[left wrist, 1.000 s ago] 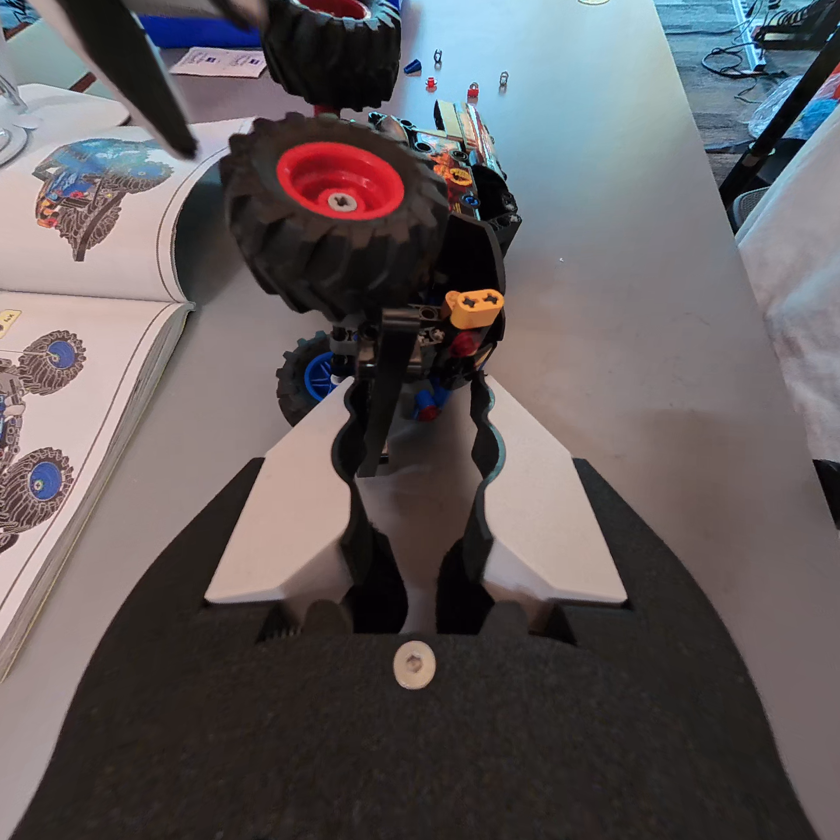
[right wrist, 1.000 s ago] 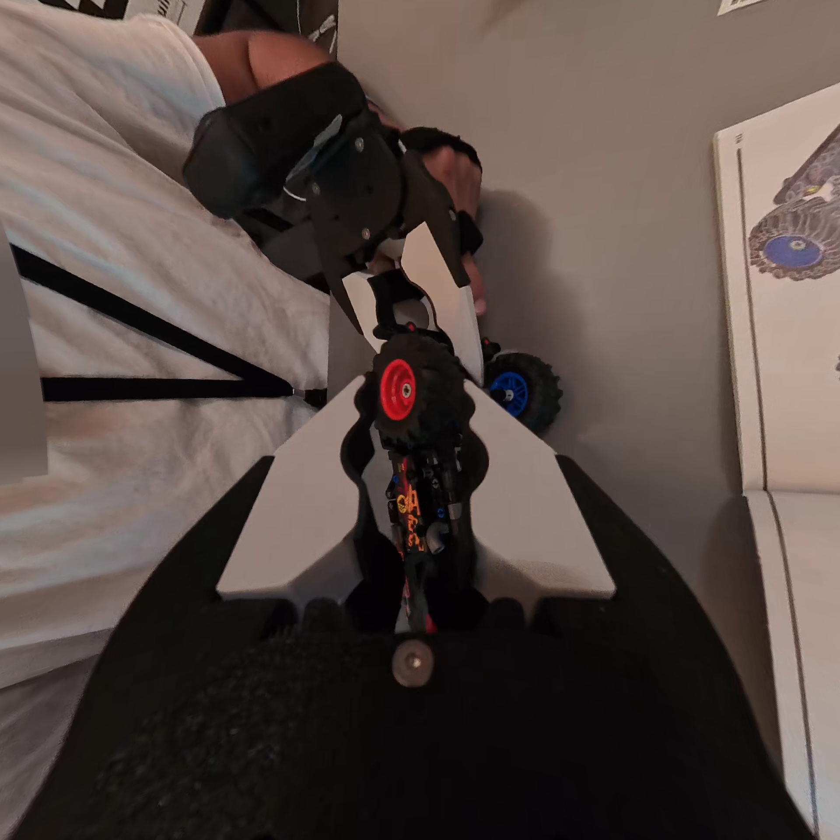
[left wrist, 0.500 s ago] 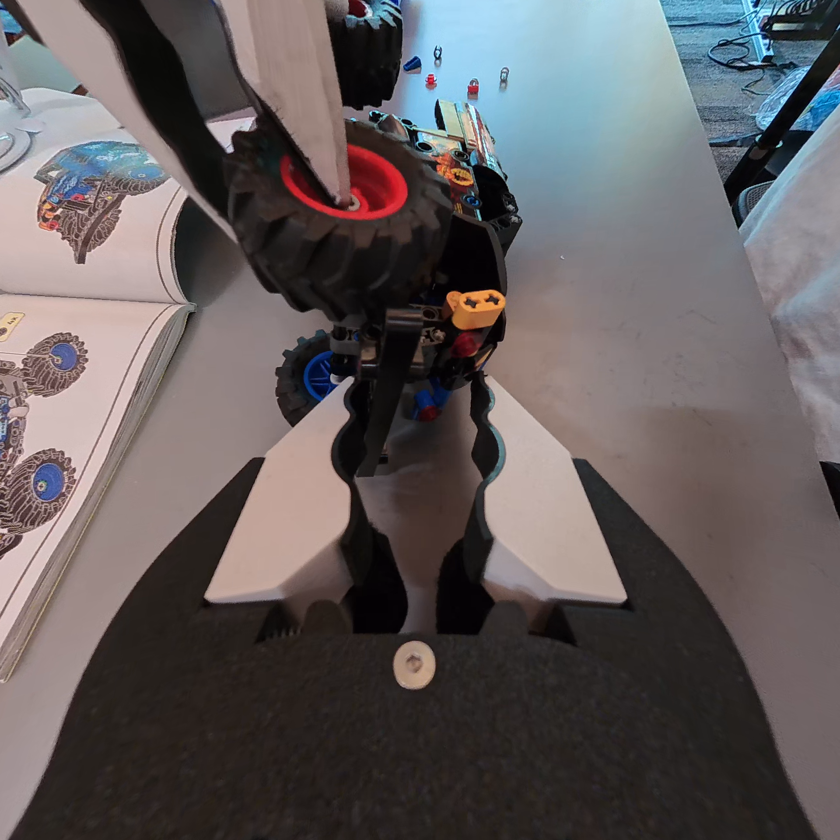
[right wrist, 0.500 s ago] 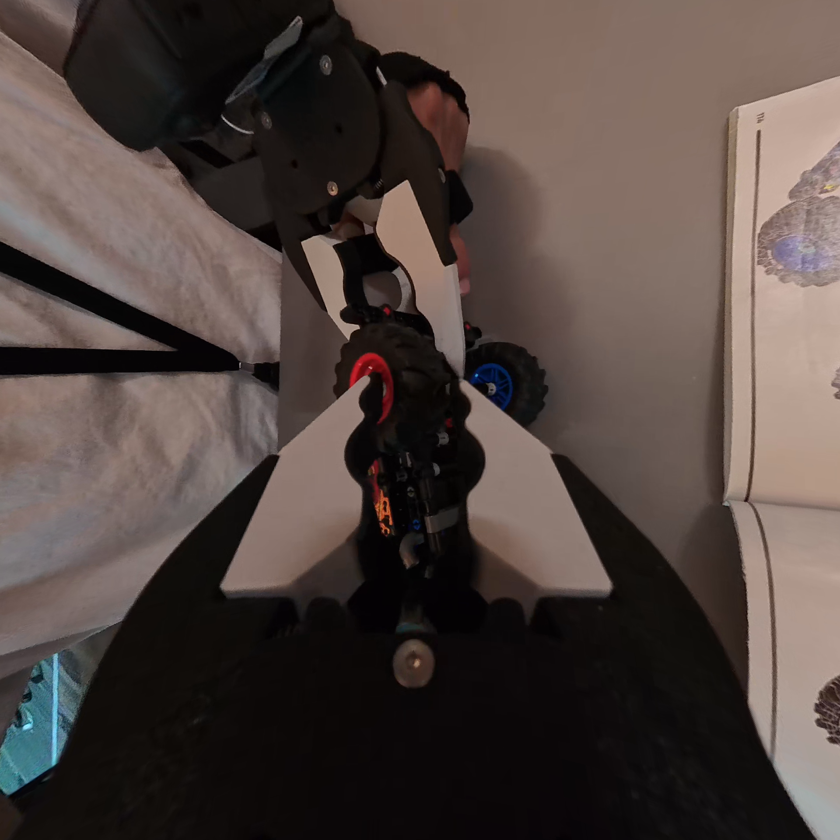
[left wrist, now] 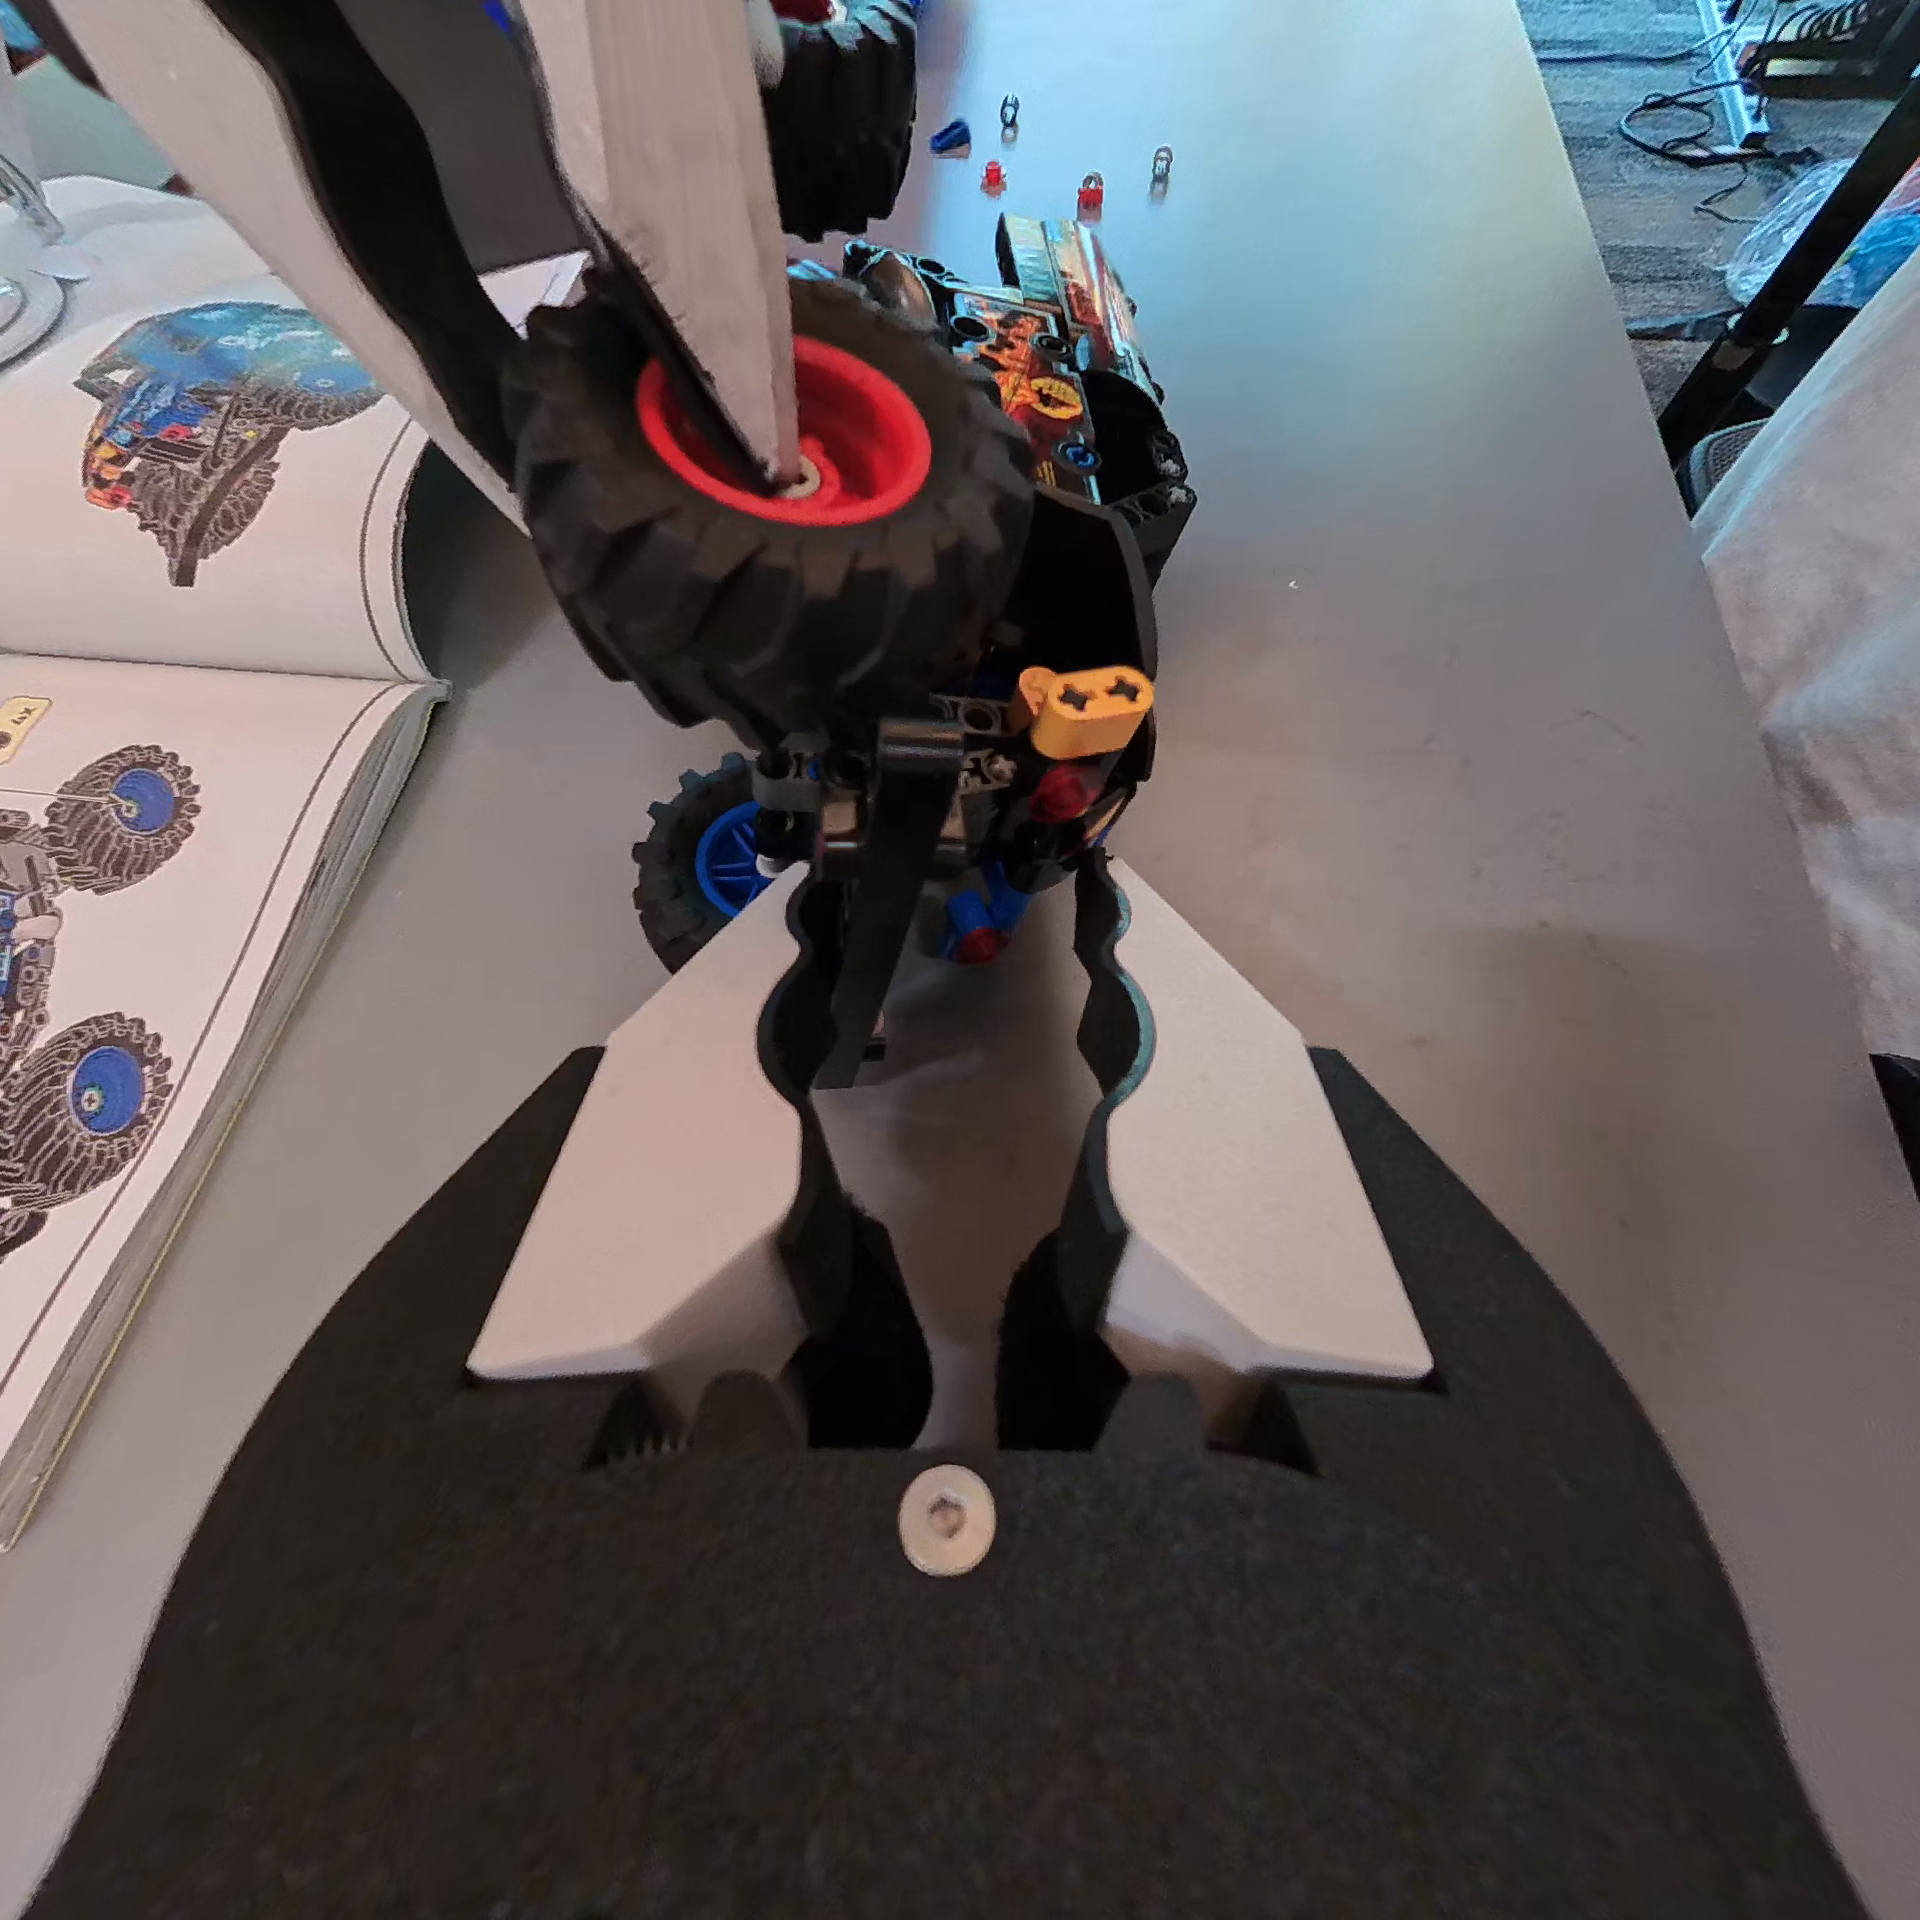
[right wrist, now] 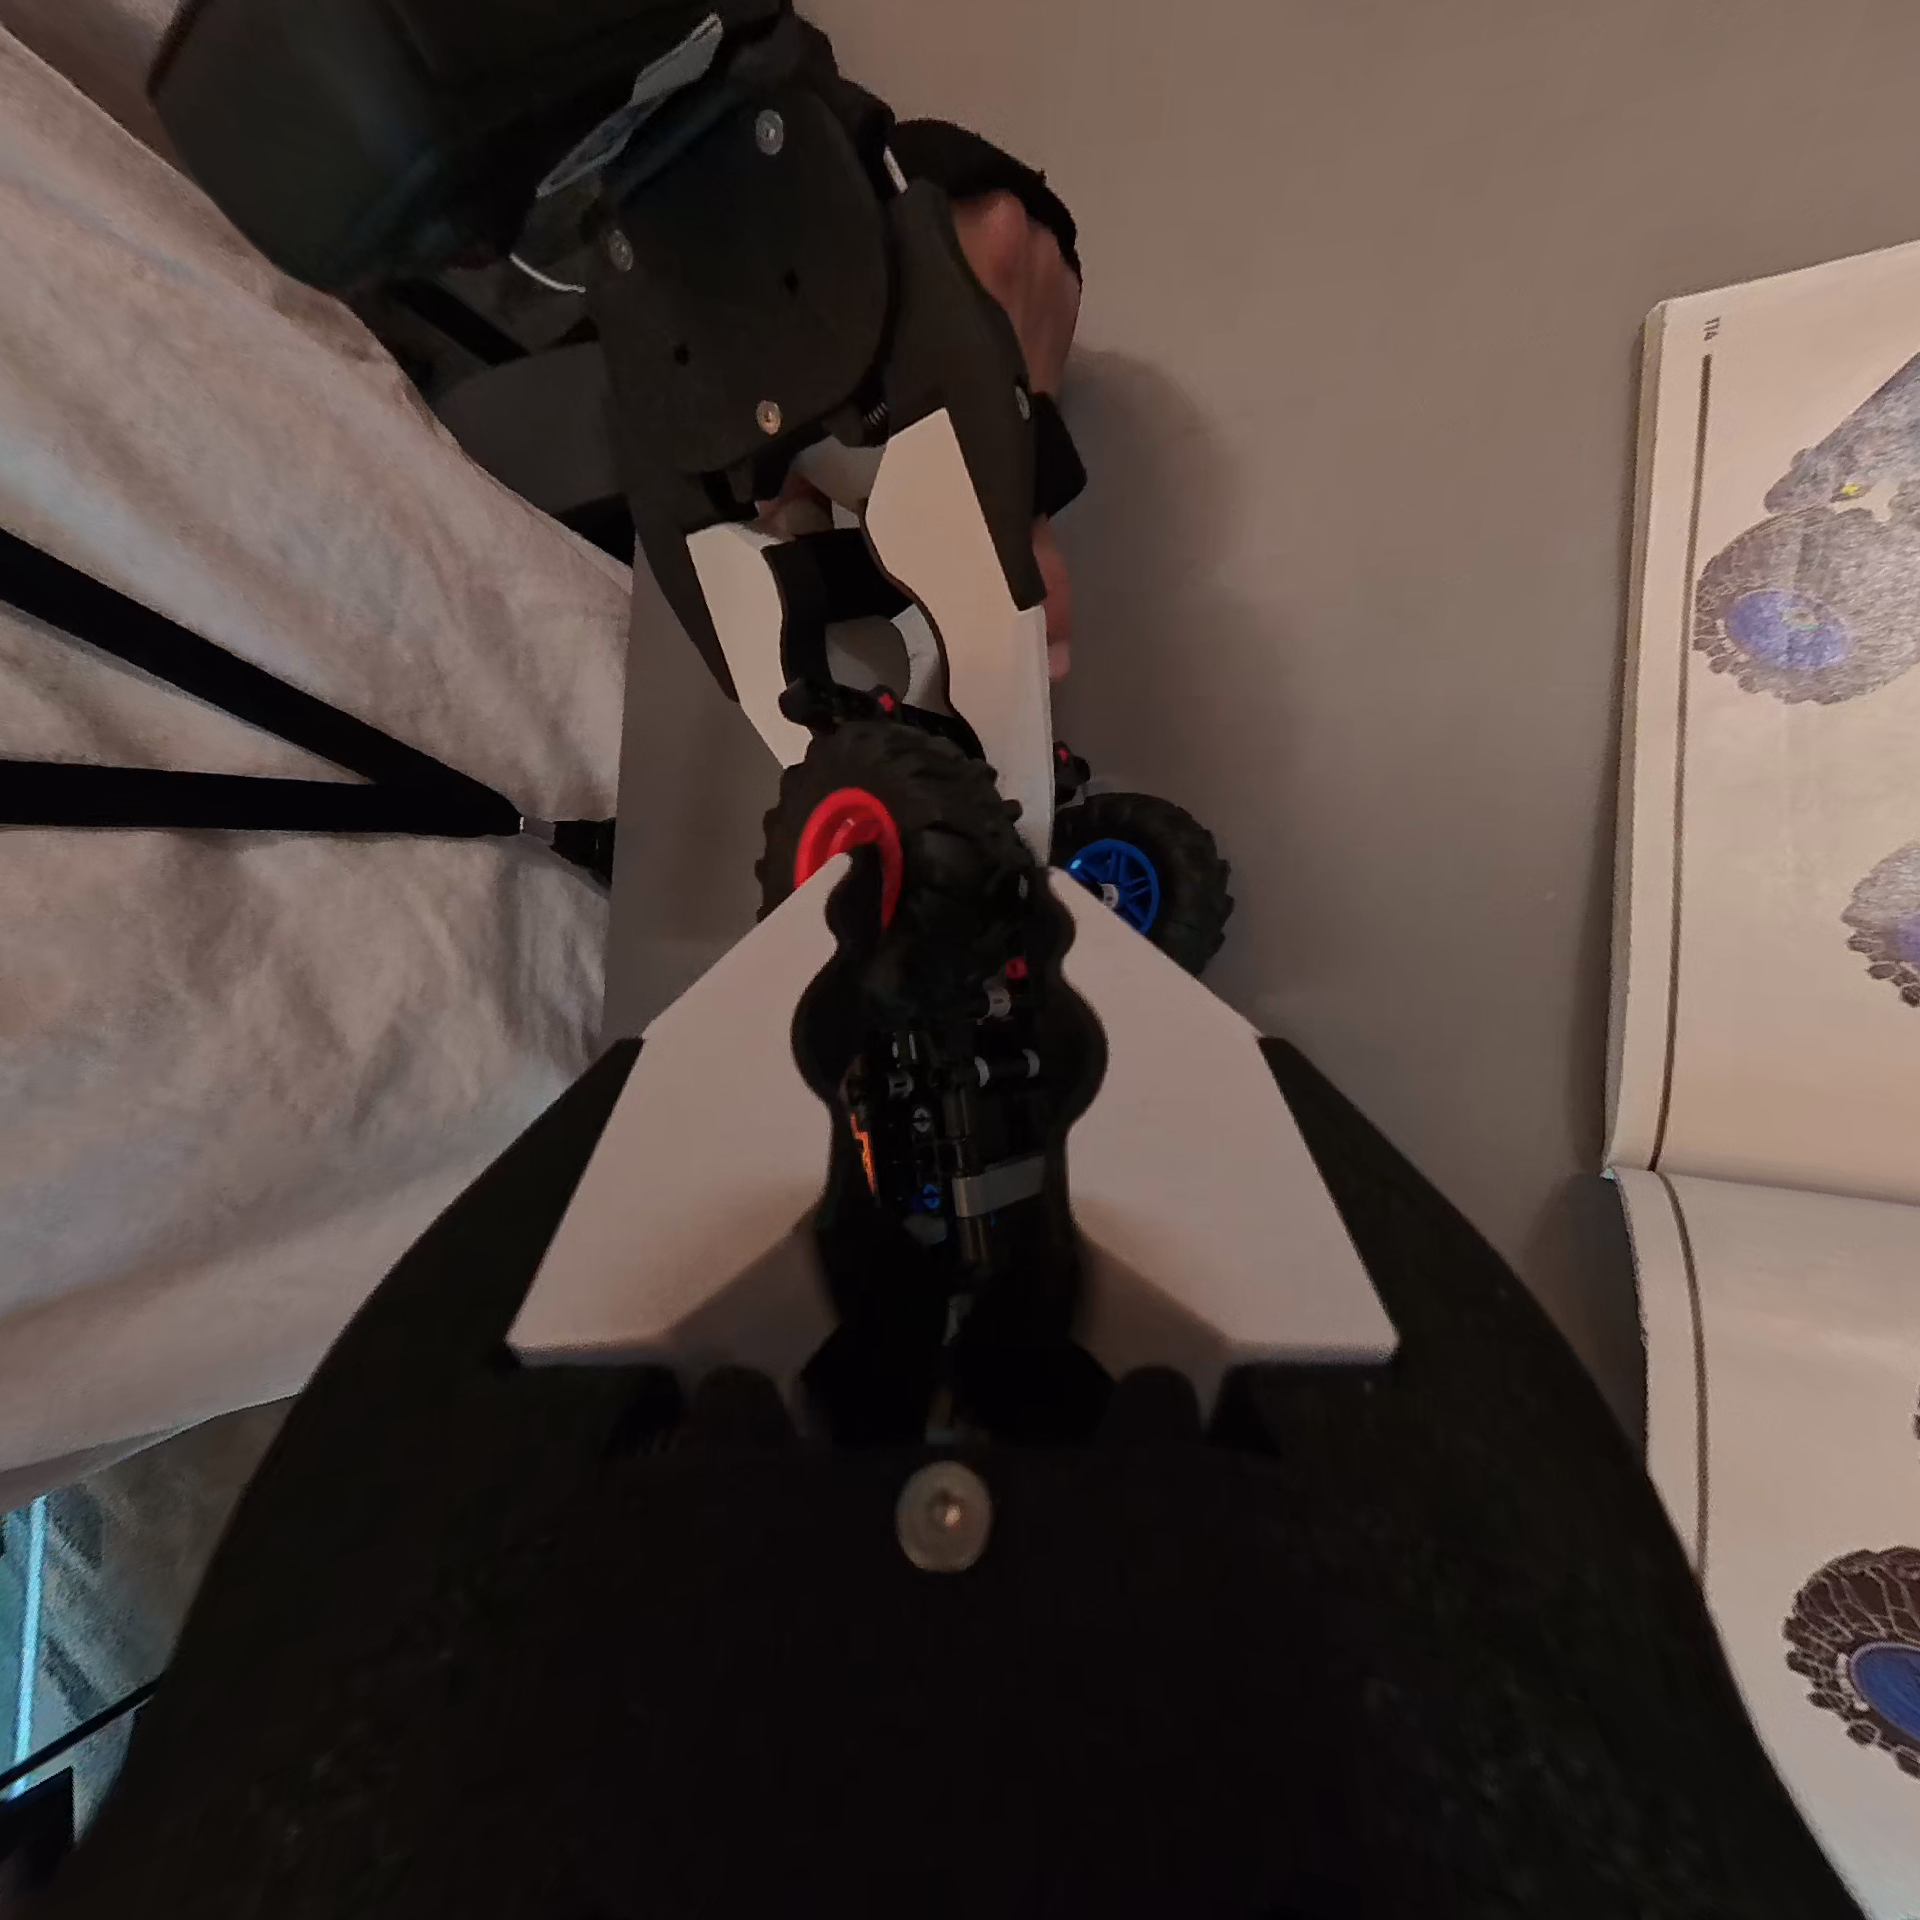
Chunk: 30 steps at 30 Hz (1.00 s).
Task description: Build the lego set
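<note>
A black Lego monster truck (left wrist: 1049,416) lies on its side on the grey table (left wrist: 1403,727). One red-hubbed wheel (left wrist: 748,603) faces up and a blue-hubbed wheel (left wrist: 717,862) rests on the table. My left gripper (left wrist: 940,894) is shut on the truck's near end, with a black beam along its left finger. My right gripper (right wrist: 940,878) comes in from the top left and straddles the red-hubbed wheel (right wrist: 842,831) and the chassis. One of its fingers (left wrist: 675,208) presses on the red hub. The left gripper also shows in the right wrist view (right wrist: 904,779), with a hand behind it.
An open instruction booklet (left wrist: 156,831) lies left of the truck and also shows in the right wrist view (right wrist: 1787,727). A loose black tyre (left wrist: 842,125) and small loose pieces (left wrist: 1091,187) lie farther back. The table's edge runs along the right. A person's white shirt (right wrist: 260,623) is close. The grippers' ends are close to 7 cm from one another.
My right gripper has come down from the top left over the red-hubbed wheel, and its finger now presses on the hub. The left gripper and the truck have barely moved.
</note>
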Each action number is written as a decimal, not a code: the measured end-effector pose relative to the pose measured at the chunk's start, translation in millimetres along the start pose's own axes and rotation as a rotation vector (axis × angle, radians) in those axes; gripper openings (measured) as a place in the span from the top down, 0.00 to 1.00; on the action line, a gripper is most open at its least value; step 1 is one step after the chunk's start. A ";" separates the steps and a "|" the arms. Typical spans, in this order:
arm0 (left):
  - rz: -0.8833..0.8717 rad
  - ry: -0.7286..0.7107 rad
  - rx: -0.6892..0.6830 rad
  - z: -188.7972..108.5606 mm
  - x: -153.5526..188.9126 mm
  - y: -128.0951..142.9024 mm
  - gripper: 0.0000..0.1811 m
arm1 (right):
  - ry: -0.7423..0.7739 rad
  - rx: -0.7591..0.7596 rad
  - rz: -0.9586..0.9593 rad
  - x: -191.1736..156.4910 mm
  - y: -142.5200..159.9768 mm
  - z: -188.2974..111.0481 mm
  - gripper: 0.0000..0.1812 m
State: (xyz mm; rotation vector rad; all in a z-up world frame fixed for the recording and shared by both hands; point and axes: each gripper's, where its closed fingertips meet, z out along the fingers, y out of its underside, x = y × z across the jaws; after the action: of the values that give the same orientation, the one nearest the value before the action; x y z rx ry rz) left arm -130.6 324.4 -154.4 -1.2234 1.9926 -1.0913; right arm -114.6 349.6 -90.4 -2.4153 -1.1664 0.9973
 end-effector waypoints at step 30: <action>-0.028 0.031 0.009 -0.4 0.2 -2.0 0.76 | 0.422 0.648 0.000 -10.4 138.6 -27.3 0.40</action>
State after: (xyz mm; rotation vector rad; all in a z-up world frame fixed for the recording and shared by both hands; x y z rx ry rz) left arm -130.1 323.9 -152.5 -1.2401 1.9975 -1.1381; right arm -20.1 254.8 -136.8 -1.9575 -0.5762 0.6723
